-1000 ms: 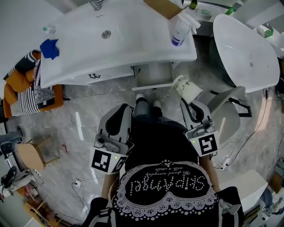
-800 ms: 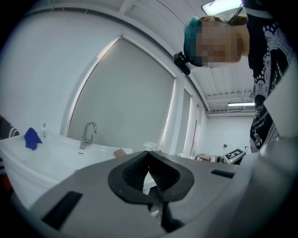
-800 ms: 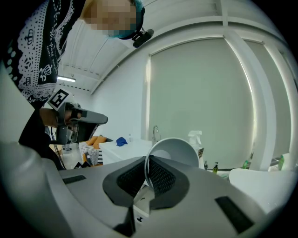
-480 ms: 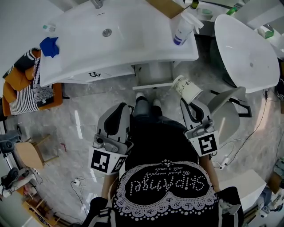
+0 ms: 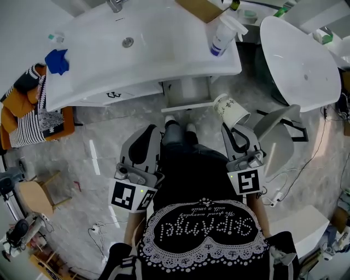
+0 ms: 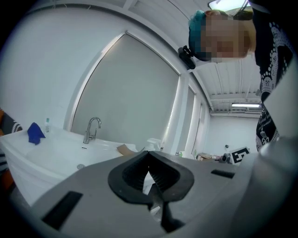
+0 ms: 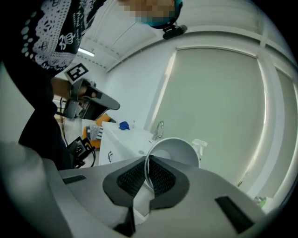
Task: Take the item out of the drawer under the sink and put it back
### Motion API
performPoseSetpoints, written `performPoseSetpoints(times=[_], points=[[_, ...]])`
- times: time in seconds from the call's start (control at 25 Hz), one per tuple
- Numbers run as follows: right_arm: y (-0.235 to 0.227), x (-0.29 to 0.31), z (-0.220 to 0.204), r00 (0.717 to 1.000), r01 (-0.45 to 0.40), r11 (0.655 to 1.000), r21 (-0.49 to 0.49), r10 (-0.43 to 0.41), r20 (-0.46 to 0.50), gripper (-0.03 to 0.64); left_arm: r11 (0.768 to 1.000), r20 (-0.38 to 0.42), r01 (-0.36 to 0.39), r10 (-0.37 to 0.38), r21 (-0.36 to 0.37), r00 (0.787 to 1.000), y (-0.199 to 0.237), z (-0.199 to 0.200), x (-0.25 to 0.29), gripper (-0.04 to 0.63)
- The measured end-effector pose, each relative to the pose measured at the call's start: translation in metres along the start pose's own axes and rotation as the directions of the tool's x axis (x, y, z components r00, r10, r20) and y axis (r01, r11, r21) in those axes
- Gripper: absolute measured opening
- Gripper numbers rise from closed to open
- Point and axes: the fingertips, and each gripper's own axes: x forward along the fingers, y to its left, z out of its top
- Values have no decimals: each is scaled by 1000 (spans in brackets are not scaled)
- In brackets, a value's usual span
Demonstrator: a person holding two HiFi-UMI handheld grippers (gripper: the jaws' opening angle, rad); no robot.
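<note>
A white paper cup [image 5: 230,110] with dark print hangs tilted in front of the sink cabinet, its rim pinched in my right gripper [image 5: 230,127]. In the right gripper view the cup [image 7: 175,151] shows its open mouth, and the rim runs between the black pads of my right gripper [image 7: 148,172]. My left gripper [image 5: 147,138] is held at the person's left side, shut with nothing in it; in its own view the left gripper [image 6: 149,160] has its pads meeting at the tips. The drawer [image 5: 188,105] under the sink [image 5: 158,52] appears pulled out a little.
On the sink top are a spray bottle [image 5: 221,36], a blue cloth [image 5: 57,60], cardboard [image 5: 199,8] and a faucet [image 5: 115,5]. A white oval tub [image 5: 301,60] and a grey chair [image 5: 276,140] stand at the right. Striped clothes [image 5: 26,119] lie at the left.
My right gripper has rolled a little with the cup in it. Both hands stay about where they were, and the head view has shifted slightly.
</note>
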Motion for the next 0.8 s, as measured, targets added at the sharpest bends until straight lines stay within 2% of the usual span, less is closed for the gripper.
performPoseSetpoints(times=[0.12,0.32,0.56,0.68,0.8], points=[[4,6,-2,1000,0,997,-80,-2,-24,25,1000,-13,25,-26,-13,1000,0,0,7,5],[13,26,-1,998,-30,982,-188,21,-53,25,993,-30,109,-110,-41,993,0,0,18,5],[15,62,-19,987,-89,972,-218,56,-151,25,985,-55,135,-142,-107,988,18,0,32,5],[11,79,-14,982,-91,970,-224,50,-183,25,985,-90,146,-155,-95,984,28,4,39,5],[11,91,-4,978,-94,969,-230,47,-201,25,981,-156,178,-187,-71,970,35,-2,42,5]])
